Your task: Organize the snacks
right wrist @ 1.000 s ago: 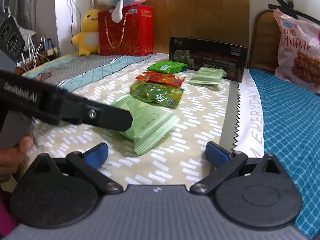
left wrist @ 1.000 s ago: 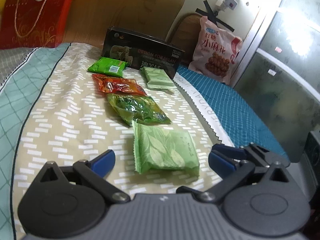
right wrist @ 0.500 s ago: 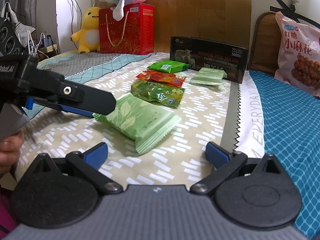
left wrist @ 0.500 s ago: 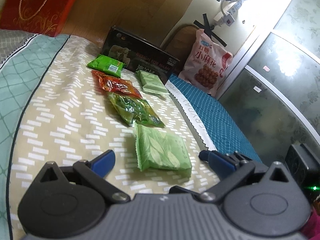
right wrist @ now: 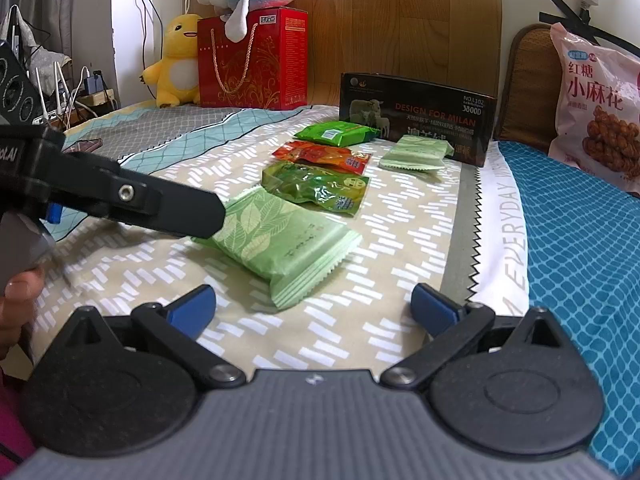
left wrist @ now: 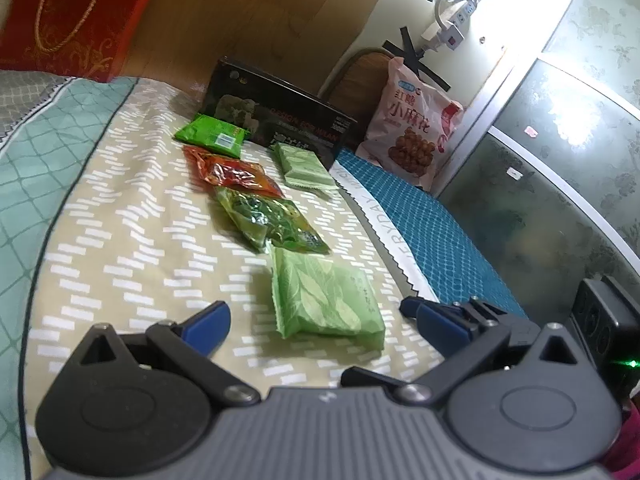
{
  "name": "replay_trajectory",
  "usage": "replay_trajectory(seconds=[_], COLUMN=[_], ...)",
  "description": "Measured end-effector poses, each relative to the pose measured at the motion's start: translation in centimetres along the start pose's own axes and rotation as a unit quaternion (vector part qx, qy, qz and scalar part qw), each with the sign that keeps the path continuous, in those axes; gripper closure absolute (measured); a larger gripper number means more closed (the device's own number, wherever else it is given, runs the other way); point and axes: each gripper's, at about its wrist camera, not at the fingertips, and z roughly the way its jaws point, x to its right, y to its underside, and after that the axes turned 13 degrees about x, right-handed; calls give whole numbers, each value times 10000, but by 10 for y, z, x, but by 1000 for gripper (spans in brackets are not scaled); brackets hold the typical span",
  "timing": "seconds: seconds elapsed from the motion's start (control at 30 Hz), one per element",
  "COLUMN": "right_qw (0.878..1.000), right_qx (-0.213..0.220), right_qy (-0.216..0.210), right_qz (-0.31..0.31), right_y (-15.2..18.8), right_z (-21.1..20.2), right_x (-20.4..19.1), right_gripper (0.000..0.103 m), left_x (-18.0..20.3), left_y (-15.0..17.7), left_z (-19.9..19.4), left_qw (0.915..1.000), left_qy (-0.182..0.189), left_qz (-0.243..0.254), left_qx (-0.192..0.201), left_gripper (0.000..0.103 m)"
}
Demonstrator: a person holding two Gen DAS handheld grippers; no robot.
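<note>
- Left gripper (left wrist: 316, 314): jaws spread wide, holding nothing, hovering low over bed (left wrist: 120, 216); pale green leaf-print packet (left wrist: 326, 300) lying flat between the blue pads, untouched.
- Right gripper (right wrist: 312, 306): jaws wide apart too, nothing held; same leaf-print packet (right wrist: 280, 236) at 12 o'clock just ahead.
- Left gripper's black arm crossing in from 9 o'clock in right wrist view, covering the packet's near-left corner.
- Row running away toward 12 on bedspread: dark green crinkly pack (right wrist: 320, 188), touching/overlapping far edge of leaf packet; then red-orange pack (right wrist: 324, 154); then bright green pack (right wrist: 338, 133).
- Second pale green packet (right wrist: 416, 154) at 1 o'clock, off to the side of the row, up against black box (right wrist: 420, 112) standing at bed's far end.
- Pink snack bag (right wrist: 596, 112) at 2 o'clock, leaning upright by chair back.
- Red gift bag (right wrist: 252, 64) at 11 o'clock w/ plush toy on top; yellow plush (right wrist: 176, 68) beside it.
</note>
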Motion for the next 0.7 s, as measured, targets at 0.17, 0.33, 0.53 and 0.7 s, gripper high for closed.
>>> replay_trajectory(seconds=[0.17, 0.33, 0.53, 0.7], right_qw=[10000, 10000, 9998, 9996], right_qx=[11, 23, 59, 94], right_qy=[-22, -81, -149, -198], right_qz=[12, 10, 67, 164], right_y=[0, 0, 1, 1], right_z=[-1, -3, -5, -6], right_x=[0, 0, 1, 4], right_gripper=[0, 0, 0, 0], left_x=[-5, -12, -16, -13], left_y=[-7, -10, -7, -6], left_z=[-13, -17, -14, -11], left_qw=[9994, 9990, 9987, 9985], left_qy=[-218, -350, -472, -505], left_qz=[51, 135, 91, 146], left_qx=[266, 242, 157, 121], left_gripper=[0, 0, 0, 0])
